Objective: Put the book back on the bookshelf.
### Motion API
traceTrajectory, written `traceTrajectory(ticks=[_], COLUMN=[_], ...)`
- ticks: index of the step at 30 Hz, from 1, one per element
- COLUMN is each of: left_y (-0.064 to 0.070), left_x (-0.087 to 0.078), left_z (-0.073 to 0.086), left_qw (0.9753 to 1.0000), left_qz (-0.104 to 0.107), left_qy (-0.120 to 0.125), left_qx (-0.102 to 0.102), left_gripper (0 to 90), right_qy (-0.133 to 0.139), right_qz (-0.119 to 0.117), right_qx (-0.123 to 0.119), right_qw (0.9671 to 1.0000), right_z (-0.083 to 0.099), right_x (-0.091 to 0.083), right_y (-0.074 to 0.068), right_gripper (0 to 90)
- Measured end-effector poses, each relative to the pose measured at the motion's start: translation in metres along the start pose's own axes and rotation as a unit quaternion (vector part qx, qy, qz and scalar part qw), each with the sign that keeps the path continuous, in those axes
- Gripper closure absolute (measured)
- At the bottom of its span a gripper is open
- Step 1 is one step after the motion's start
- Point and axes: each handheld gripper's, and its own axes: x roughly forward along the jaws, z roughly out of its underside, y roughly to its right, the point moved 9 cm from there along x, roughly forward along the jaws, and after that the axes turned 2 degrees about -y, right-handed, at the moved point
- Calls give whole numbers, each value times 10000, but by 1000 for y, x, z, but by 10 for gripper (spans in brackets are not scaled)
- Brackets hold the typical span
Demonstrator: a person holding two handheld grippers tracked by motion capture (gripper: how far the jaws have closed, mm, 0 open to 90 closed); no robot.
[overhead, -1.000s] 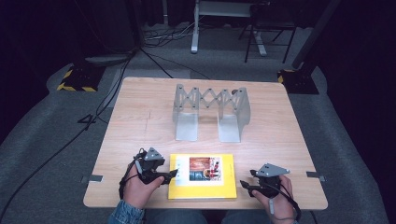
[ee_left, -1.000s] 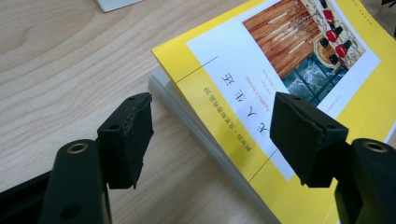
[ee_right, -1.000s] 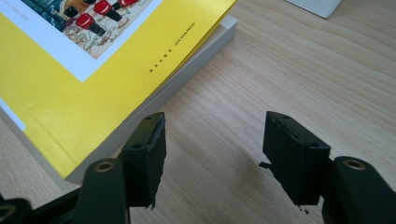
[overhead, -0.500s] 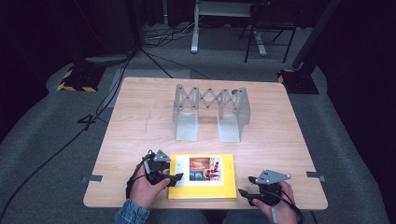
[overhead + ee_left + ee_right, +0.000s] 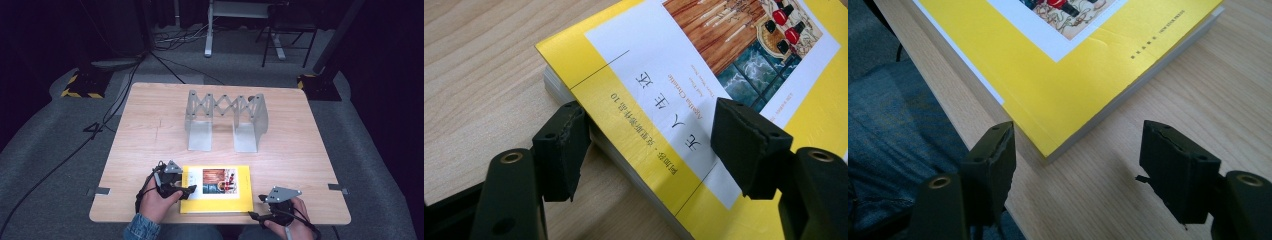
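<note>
A yellow paperback book (image 5: 216, 190) with a white panel and a picture on its cover lies flat near the table's front edge. My left gripper (image 5: 188, 190) is open at the book's left edge. In the left gripper view, the left gripper (image 5: 655, 146) straddles that edge of the book (image 5: 684, 85), one jaw beside the page block and the other above the cover. My right gripper (image 5: 254, 214) is open at the book's near right corner. In the right gripper view, the right gripper (image 5: 1083, 167) has the corner of the book (image 5: 1068, 85) between its spread jaws, without touching it.
A grey metal folding rack (image 5: 225, 120) stands at the middle of the wooden table (image 5: 150, 130), beyond the book. The table's front edge runs close under both hands. A person's denim-clad leg (image 5: 888, 150) lies below that edge.
My left gripper has slid right onto the book's left edge. My right gripper has drawn back toward the table's front edge, at the book's near right corner.
</note>
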Motion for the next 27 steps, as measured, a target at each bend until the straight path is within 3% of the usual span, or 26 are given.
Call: traceTrajectory(ticks=[12, 14, 21, 27], left_y=[2, 2, 8, 11], left_x=[-1, -2, -5, -10], left_z=[-2, -3, -9, -12], left_qw=[9999, 9998, 9990, 9985], left_qz=[-52, -71, 11, 80], left_qy=[60, 94, 240, 409], left_qx=[80, 166, 372, 366], left_gripper=[338, 338, 347, 403], right_qy=[-55, -39, 21, 29], right_qz=[-66, -53, -91, -80], right_qx=[-29, -21, -60, -87], right_qw=[10000, 10000, 9999, 9999], right_z=[0, -1, -4, -5], right_x=[11, 12, 15, 16], right_y=[-2, -2, -5, -6], right_gripper=[340, 340, 339, 339])
